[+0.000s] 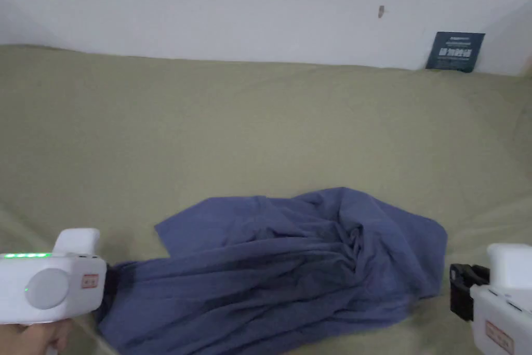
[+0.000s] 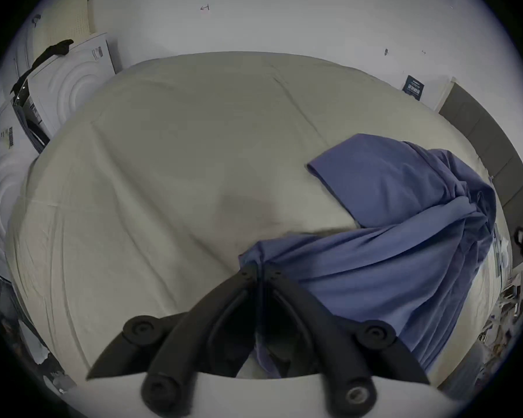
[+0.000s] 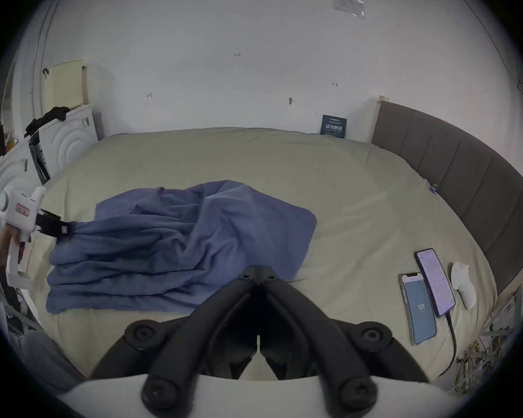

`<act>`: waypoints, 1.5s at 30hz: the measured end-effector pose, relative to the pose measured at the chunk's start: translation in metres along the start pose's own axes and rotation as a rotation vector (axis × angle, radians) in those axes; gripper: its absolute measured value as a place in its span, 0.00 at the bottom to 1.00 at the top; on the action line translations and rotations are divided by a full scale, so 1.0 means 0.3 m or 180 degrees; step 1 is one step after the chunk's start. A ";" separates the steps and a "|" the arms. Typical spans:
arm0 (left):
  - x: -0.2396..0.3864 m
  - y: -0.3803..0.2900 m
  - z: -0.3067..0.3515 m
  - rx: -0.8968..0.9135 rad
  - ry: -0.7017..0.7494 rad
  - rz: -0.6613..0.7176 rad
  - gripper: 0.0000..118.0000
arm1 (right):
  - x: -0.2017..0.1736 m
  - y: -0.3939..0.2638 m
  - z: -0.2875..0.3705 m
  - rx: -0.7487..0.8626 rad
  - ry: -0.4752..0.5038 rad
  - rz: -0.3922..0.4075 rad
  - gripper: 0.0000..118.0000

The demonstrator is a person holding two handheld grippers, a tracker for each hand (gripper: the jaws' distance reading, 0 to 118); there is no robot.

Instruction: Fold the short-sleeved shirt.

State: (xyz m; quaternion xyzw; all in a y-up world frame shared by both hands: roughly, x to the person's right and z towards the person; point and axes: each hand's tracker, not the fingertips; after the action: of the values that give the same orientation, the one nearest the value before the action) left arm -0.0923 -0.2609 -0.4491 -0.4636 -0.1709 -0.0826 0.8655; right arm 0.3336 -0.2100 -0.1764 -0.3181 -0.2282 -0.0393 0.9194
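Left tongs (image 2: 261, 272) pinch crumpled blue shirt (image 1: 291, 262); right tongs (image 3: 258, 275) closed, empty.

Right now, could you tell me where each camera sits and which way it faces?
Head view: looks down across the bed at the blue shirt; both grippers at the lower corners.
Left gripper view: rides the left gripper, jaws shut on the shirt's edge.
Right gripper view: rides the right gripper, jaws closed, empty, facing the headboard and two phones.
All share the shirt.
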 end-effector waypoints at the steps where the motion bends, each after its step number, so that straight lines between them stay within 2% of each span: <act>1: 0.014 -0.010 0.005 0.0001 -0.0003 -0.0017 0.01 | 0.030 0.025 -0.054 -0.0062 -0.0035 0.0028 0.02; 3: 0.006 0.009 -0.005 -0.0035 -0.0020 -0.0033 0.01 | 0.083 0.072 -0.155 -0.0179 -0.0064 0.0024 0.02; 6: 0.030 -0.004 0.003 -0.0030 -0.0013 -0.0073 0.01 | 0.168 0.141 -0.316 -0.0441 0.0025 -0.0146 0.04; 7: 0.012 0.015 -0.010 -0.0052 -0.0032 -0.0079 0.01 | 0.189 0.164 -0.368 -0.0507 0.0052 -0.0147 0.23; 8: 0.018 0.017 -0.009 -0.0061 -0.0028 -0.0113 0.01 | 0.207 0.182 -0.414 -0.0541 0.0099 -0.0123 0.54; 9: 0.024 0.017 -0.007 -0.0065 -0.0023 -0.0138 0.01 | 0.228 0.200 -0.466 -0.0674 0.0138 -0.0094 0.89; 10: 0.031 0.016 -0.006 -0.0067 -0.0022 -0.0141 0.01 | 0.239 0.211 -0.527 -0.0885 0.0106 -0.0106 1.00; 11: 0.014 0.026 -0.018 -0.0084 -0.0034 -0.0133 0.01 | 0.257 0.192 -0.543 -0.0614 -0.0034 -0.0365 1.00; 12: 0.017 0.026 -0.018 -0.0088 -0.0033 -0.0136 0.01 | 0.259 0.201 -0.567 -0.0857 0.0102 -0.0231 1.00; 15: 0.012 0.032 -0.028 -0.0101 -0.0029 -0.0154 0.01 | 0.243 0.181 -0.619 -0.1278 -0.0029 -0.0265 0.97; 16: 0.014 0.036 -0.031 -0.0112 -0.0026 -0.0168 0.01 | 0.235 0.156 -0.620 -0.1388 -0.0013 -0.0172 0.90; 17: 0.015 0.039 -0.031 -0.0121 -0.0024 -0.0177 0.01 | 0.217 0.178 -0.684 -0.1405 0.0022 -0.0096 0.89; 18: 0.019 0.041 -0.029 -0.0126 -0.0020 -0.0173 0.01 | 0.207 0.176 -0.657 -0.1274 0.0002 -0.0139 0.82; 19: 0.011 0.043 -0.033 -0.0134 -0.0015 -0.0179 0.01 | 0.203 0.187 -0.627 -0.1233 -0.0018 -0.0158 0.53; 20: 0.013 0.046 -0.029 -0.0133 -0.0004 -0.0199 0.01 | 0.201 0.199 -0.595 -0.1210 0.0137 -0.0228 0.18; 21: 0.015 0.050 -0.023 -0.0143 0.0005 -0.0206 0.01 | 0.209 0.210 -0.593 -0.1148 0.0140 -0.0211 0.03; 22: 0.014 0.055 -0.013 -0.0152 0.0008 -0.0204 0.01 | 0.203 0.221 -0.561 -0.1065 0.0199 -0.0117 0.03; 24: 0.000 0.057 0.027 -0.0111 0.0019 -0.0156 0.01 | 0.211 0.239 -0.480 -0.0971 0.0088 -0.0047 0.03; 31: -0.091 0.153 0.370 0.0452 0.0274 -0.0076 0.01 | 0.330 0.427 -0.054 -0.0341 0.0186 -0.0289 0.03; 33: -0.124 0.192 0.481 0.0600 0.0262 0.0018 0.01 | 0.348 0.476 0.064 -0.0174 0.0289 -0.0287 0.03; 37: -0.172 0.278 0.692 0.0945 0.0469 0.0020 0.01 | 0.367 0.576 0.281 0.0258 0.0226 -0.0225 0.03; 40: -0.182 0.342 0.826 0.1126 0.0368 0.0116 0.01 | 0.382 0.650 0.401 0.0439 0.0311 -0.0291 0.03; 43: -0.161 0.413 0.914 0.1293 0.0468 0.0046 0.01 | 0.384 0.721 0.473 0.0594 0.0194 -0.0158 0.03; 45: -0.154 0.466 0.953 0.1353 0.0492 0.0066 0.01 | 0.389 0.765 0.496 0.0646 0.0148 -0.0160 0.03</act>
State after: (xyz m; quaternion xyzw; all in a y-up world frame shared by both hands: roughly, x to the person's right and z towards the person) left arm -0.1557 0.0537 -0.4282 -0.2649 -0.1129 -0.0711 0.9550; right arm 0.4290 0.0706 -0.1514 -0.2165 -0.2176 -0.0464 0.9506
